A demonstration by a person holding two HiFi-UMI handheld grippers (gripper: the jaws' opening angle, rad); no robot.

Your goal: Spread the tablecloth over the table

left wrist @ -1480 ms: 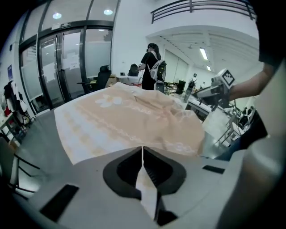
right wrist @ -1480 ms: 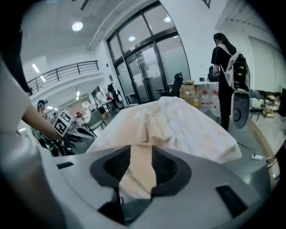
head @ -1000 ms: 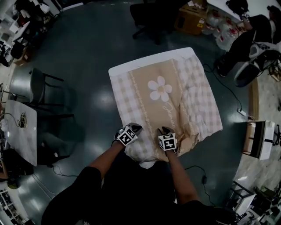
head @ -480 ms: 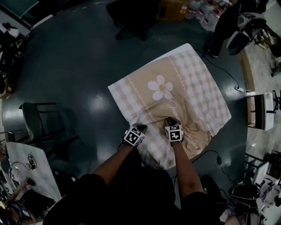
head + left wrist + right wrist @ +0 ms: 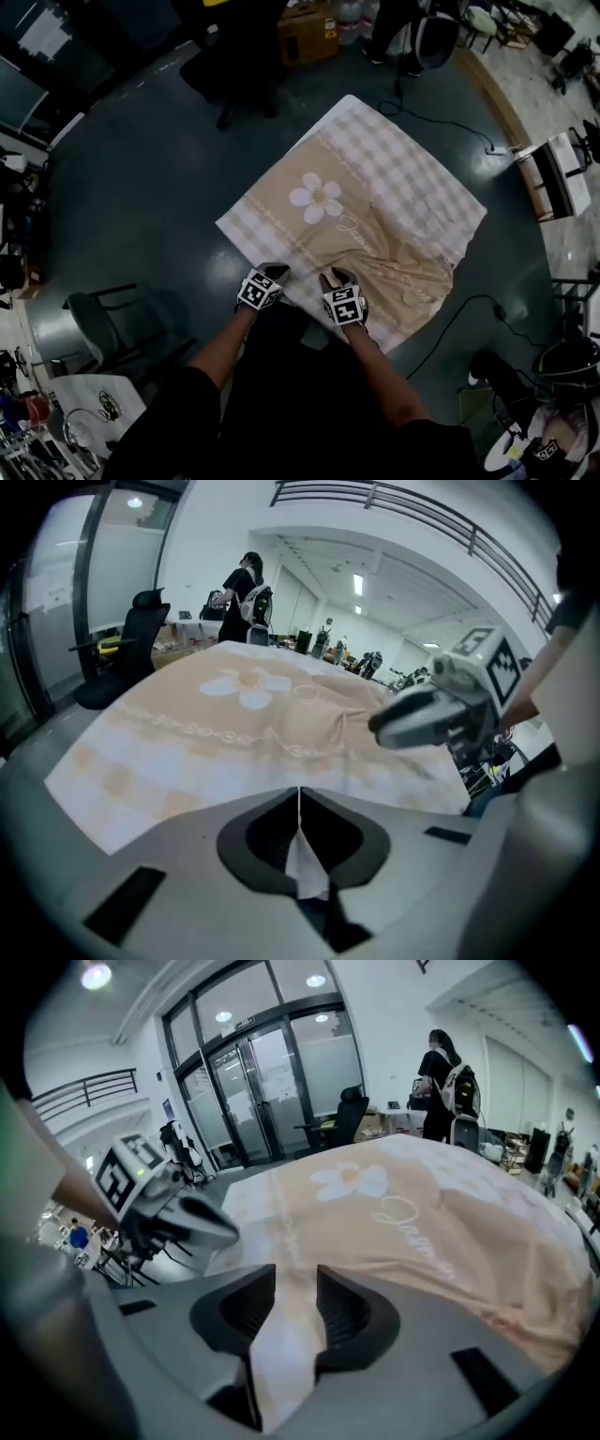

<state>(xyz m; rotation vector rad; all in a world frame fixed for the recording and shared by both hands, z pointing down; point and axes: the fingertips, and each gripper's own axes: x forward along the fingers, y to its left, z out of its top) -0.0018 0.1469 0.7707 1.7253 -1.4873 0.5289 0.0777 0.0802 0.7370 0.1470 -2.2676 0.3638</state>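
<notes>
The tablecloth [image 5: 375, 187] lies over the worktop, which we cannot see beneath it, and we work at its near edge. Our left claw [image 5: 274, 272] is pressed together on the hem, with a thin strip of white cloth caught in the jaws. Our right claw [image 5: 335, 277] is spread: its jaws have just been opening, and the hem runs loosely between them without being pinched. Here is the main danger, we think: if we pull now, only the left side follows, so the tablecloth may turn askew, and the creases [image 5: 403, 267] just beyond the right claw may grow deeper instead of flattening. The loose hem can also slide out of the right claw completely. A too strong pull toward us could drag the far corner of the tablecloth back and let the near corner hang too low. A black office chair [image 5: 230, 66] and a cardboard box [image 5: 307, 33] stand beyond the far side of the tablecloth, well apart from it. One cable [image 5: 441, 120] lies on the floor [image 5: 141, 187] off its right side, another cable [image 5: 459, 314] lies off its near right corner, and a grey chair [image 5: 98, 314] stands to its near left. None of these things blocks the claws; only the cable near our feet could catch a step, we judge.
</notes>
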